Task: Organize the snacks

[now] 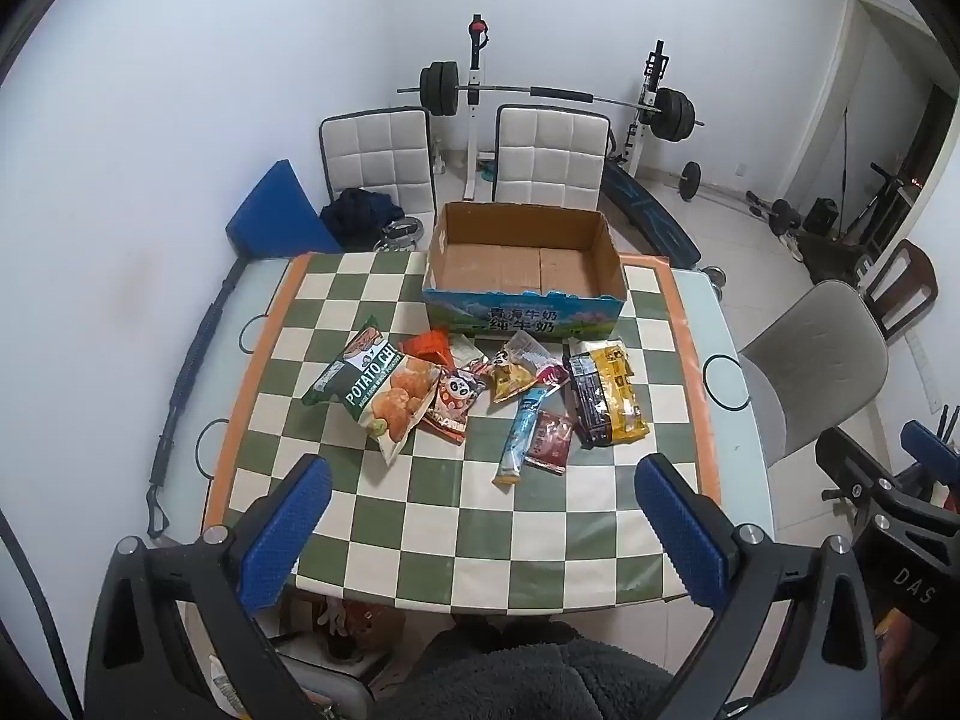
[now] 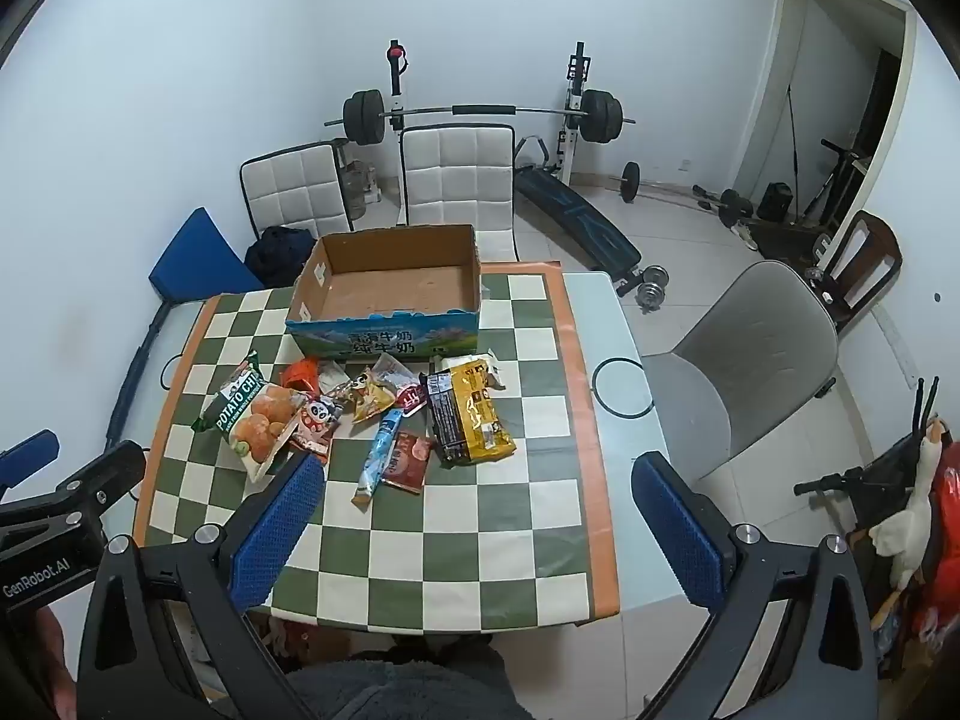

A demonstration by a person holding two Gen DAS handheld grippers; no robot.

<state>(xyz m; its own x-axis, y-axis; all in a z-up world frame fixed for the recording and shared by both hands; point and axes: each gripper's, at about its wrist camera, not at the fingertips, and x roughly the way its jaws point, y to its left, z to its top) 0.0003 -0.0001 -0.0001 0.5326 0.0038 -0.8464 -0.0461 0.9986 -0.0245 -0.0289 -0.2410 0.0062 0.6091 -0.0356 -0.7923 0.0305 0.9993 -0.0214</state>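
Snacks [image 1: 480, 396] lie heaped on the checkered worktop [image 1: 480, 540] just before the empty cardboard box [image 1: 522, 258], and with the left tool [image 1: 480, 516] and right tool [image 2: 474, 510] both spread open, pinching one edge packet at a time would suit best.

Orange crinkled packet [image 1: 427, 347] lies partly hidden under the green potato-chip bag [image 1: 377, 390]. Small white wrapper [image 1: 465, 351] is mostly covered by neighbouring packets; its print is too small to read. Near edge of the green-and-cream checkered surface [image 2: 420, 564] is hidden behind the person's dark fleece clothing [image 2: 396, 690].
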